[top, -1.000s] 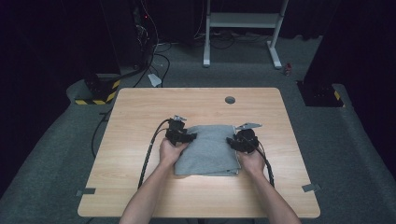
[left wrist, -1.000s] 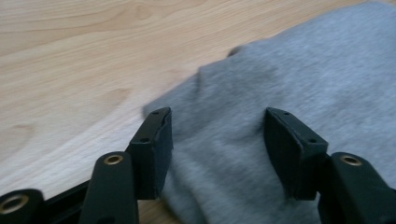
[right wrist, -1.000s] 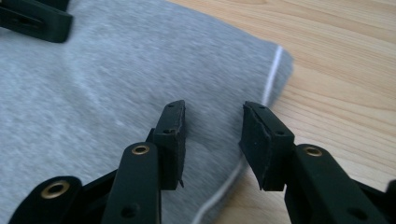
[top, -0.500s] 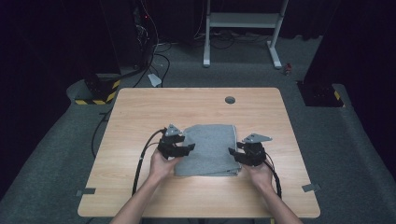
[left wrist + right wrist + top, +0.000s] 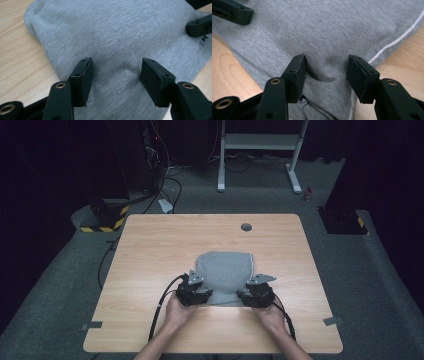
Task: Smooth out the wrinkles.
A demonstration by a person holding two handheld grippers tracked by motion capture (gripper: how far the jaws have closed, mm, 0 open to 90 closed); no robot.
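Grey cloth [image 5: 225, 272] folded mid-table, both grippers' jaws open — just widening — over its near edge

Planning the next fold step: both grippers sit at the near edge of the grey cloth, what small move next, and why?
Probably close both on the folded grey knit cloth: left gripper and right gripper each stand open with cloth bulging between the jaws; the right's jaws have just been opening, so nothing is held yet.

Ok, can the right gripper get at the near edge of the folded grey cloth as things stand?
Probably yes: the right gripper has just been opening and already straddles the folded grey cloth near its edge, with nothing in between.
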